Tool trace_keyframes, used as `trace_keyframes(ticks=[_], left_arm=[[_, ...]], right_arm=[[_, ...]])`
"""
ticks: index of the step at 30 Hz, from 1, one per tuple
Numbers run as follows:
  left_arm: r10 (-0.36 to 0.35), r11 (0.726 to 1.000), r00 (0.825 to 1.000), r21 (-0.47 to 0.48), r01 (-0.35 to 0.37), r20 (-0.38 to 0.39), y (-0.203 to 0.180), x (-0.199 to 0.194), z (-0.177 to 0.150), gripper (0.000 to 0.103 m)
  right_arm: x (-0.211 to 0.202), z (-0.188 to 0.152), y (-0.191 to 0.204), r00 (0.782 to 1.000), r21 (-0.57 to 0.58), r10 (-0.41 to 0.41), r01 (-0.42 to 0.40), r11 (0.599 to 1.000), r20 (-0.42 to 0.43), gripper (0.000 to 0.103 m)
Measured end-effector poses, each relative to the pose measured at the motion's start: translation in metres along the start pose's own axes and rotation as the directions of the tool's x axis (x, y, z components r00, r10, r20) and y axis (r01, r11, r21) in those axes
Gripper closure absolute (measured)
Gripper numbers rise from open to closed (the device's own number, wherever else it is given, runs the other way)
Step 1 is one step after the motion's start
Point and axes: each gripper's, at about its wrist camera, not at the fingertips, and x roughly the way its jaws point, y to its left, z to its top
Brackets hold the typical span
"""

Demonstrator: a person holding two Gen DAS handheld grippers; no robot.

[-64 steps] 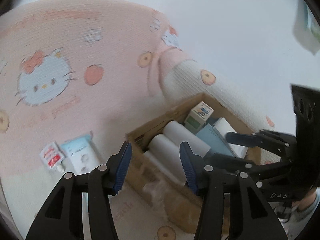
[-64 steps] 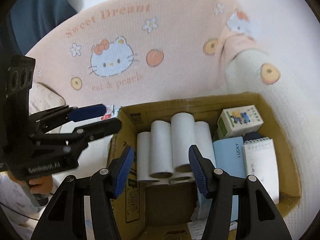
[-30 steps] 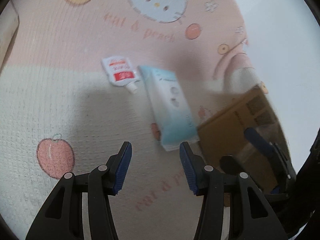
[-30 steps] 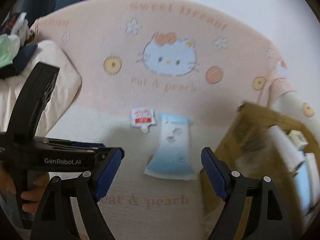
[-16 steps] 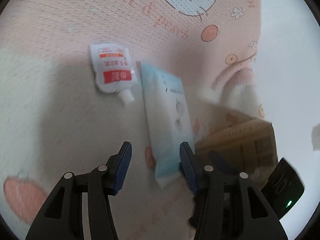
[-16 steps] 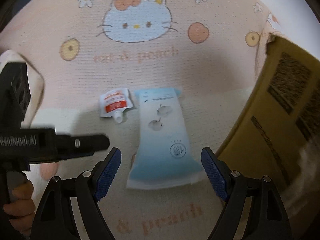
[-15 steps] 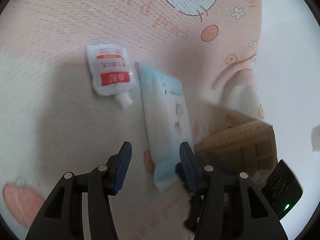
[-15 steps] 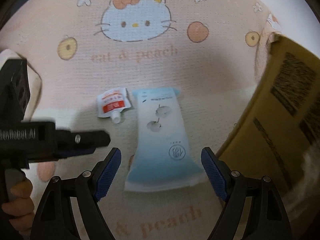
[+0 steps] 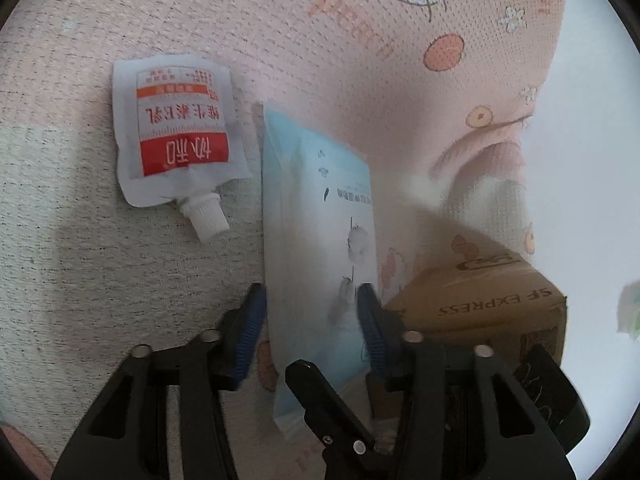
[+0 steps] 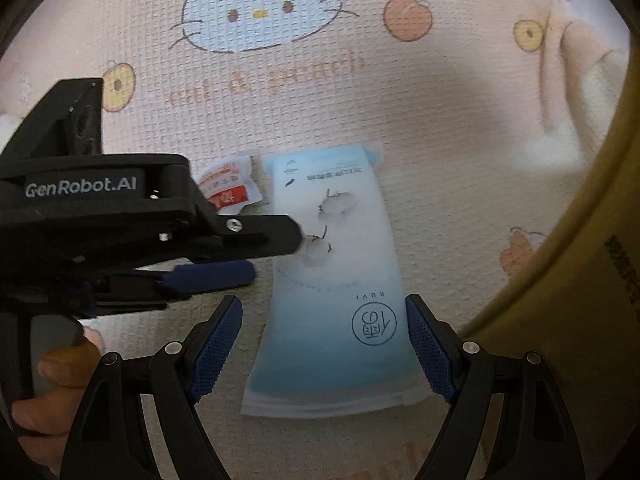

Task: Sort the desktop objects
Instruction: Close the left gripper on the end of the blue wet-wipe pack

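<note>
A pink-and-cream knitted blanket (image 10: 460, 168) printed with a cartoon cat and peaches covers the surface here, and everything lies on it. The left gripper (image 9: 310, 320) has its blue-padded jaws set apart on either side of the pale blue soft plastic wipes pack (image 9: 316, 248), roughly level with its middle, gripping nothing yet; whether the pads touch the pack's edges is hard to tell. The right gripper (image 10: 324, 344) is spread wider, jaws straddling the pack's near end (image 10: 332, 312), also empty.

So both tools are going for one pack, and that is the risk. In the right wrist view the left gripper's upper finger (image 10: 260, 236) lies across the pack; if both close together they could knock fingers or tug the pack in opposite directions. The pack looks slack and slippery, so a pinch on its flat sides may buckle it or let it slide out.

Just beside its far left corner lies the small white-and-red spouted pouch (image 9: 176, 148), near enough for a sweeping jaw to drag. On the right stands the brown cardboard box (image 9: 484, 304), close to the pack's edge; a lift swung that way could clip its wall. A jaw could also snag the soft blanket.
</note>
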Motion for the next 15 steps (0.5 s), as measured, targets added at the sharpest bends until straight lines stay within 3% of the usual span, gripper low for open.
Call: trace_keyframes(ticks=[1, 4, 15], left_arm=[[0.012, 1.000, 1.000, 0.007, -0.012, -0.005, -0.002, 0.002, 0.000, 0.070], [0.005, 1.000, 1.000, 0.021, -0.005, 0.000, -0.007, 0.000, -0.005, 0.079], [0.103, 0.991, 0.993, 0.082, -0.107, 0.052, -0.015, -0.027, -0.065, 0.080]], right_arm=[[0.000, 0.000, -0.001, 1.000, 0.006, 0.013, -0.013, 1.000, -0.004, 0.023], [0.003, -0.001, -0.005, 0.998, 0.026, 0.053, -0.052, 0.998, -0.027, 0.026], [-0.026, -0.036, 0.011, 0.993, -0.023, 0.104, -0.105, 0.994, -0.059, 0.028]])
